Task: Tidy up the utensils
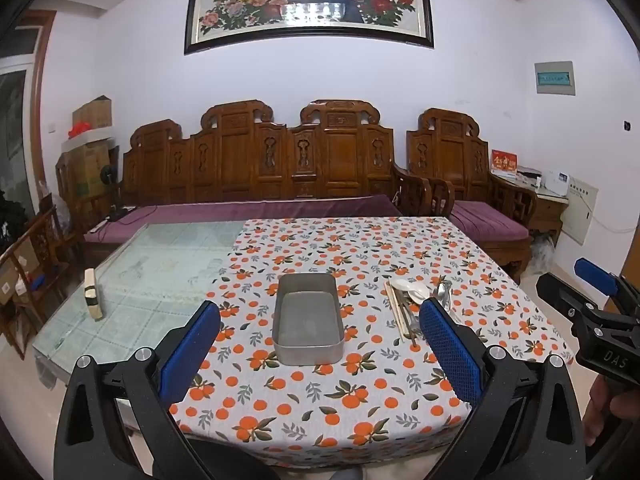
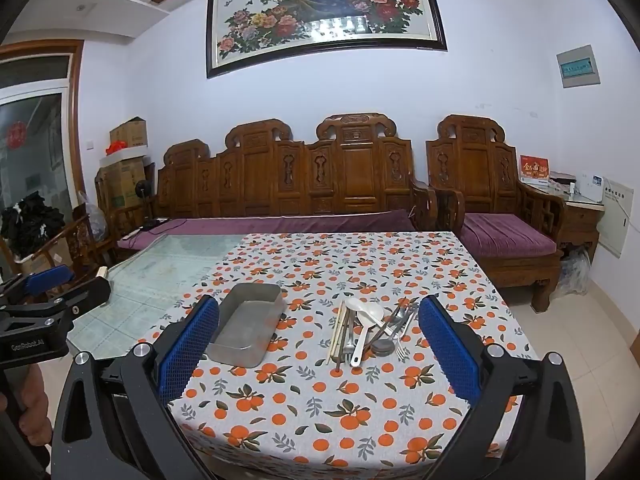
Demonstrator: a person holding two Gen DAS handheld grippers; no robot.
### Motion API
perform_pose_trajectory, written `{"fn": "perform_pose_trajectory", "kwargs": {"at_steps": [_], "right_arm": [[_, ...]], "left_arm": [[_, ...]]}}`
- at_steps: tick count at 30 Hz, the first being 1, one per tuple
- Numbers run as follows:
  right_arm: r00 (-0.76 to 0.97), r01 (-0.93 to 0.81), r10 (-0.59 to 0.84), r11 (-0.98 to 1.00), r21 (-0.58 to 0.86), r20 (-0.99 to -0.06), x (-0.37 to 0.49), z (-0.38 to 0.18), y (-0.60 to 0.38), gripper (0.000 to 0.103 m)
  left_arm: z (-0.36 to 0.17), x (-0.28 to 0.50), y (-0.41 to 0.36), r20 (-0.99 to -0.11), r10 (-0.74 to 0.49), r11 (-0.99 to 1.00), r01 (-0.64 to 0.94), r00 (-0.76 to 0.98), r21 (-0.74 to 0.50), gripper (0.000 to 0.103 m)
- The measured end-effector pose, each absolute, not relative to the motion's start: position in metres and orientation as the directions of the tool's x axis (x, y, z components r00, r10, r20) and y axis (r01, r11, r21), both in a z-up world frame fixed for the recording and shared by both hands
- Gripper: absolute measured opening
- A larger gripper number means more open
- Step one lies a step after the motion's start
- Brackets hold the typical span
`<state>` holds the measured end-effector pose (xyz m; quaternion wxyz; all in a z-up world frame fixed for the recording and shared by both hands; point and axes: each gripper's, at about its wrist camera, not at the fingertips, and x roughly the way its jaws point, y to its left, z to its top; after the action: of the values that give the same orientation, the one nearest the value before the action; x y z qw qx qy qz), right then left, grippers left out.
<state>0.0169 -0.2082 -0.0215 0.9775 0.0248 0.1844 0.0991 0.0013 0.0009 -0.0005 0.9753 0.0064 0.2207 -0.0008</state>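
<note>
The left tongs (image 1: 320,344) are hanging wide open above the near edge of the tabletop (image 1: 360,404), gripping nothing, with their blue pads (image 1: 188,350) spread on either side of a metal tray (image 1: 308,318). The tray is sitting on the orange-patterned cloth (image 1: 400,248) with nothing visible inside it. The right tongs (image 2: 318,346) are likewise gaping fully and holding nothing, and are hovering short of the utensils (image 2: 366,328), which are lying in a loose pile on the cloth just to the right of the tray. In that pile a white spoon (image 2: 366,320) is resting across a pair of pale chopsticks (image 2: 336,332), beside a fork (image 2: 402,336) and other metal cutlery (too tangled to count). Each tool is showing at the edge of the other's view, gripped by a hand (image 1: 596,408). To the left the bare glass part of the tabletop is carrying a small cream-coloured box (image 1: 93,294). Behind the tabletop a carved wooden sofa (image 2: 288,176) with purple cushions is standing against the wall, under a framed peacock painting (image 2: 324,16)
</note>
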Motion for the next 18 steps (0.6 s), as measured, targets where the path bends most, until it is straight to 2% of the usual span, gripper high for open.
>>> {"fn": "perform_pose_trajectory", "kwargs": {"at_steps": [18], "right_arm": [[0.913, -0.187, 0.205, 0.979, 0.085, -0.354, 0.0167, -0.0201, -0.207, 0.1]], "left_arm": [[-0.0004, 0.0008, 0.0001, -0.429, 0.003, 1.0, 0.004, 0.903, 0.014, 0.097]]}}
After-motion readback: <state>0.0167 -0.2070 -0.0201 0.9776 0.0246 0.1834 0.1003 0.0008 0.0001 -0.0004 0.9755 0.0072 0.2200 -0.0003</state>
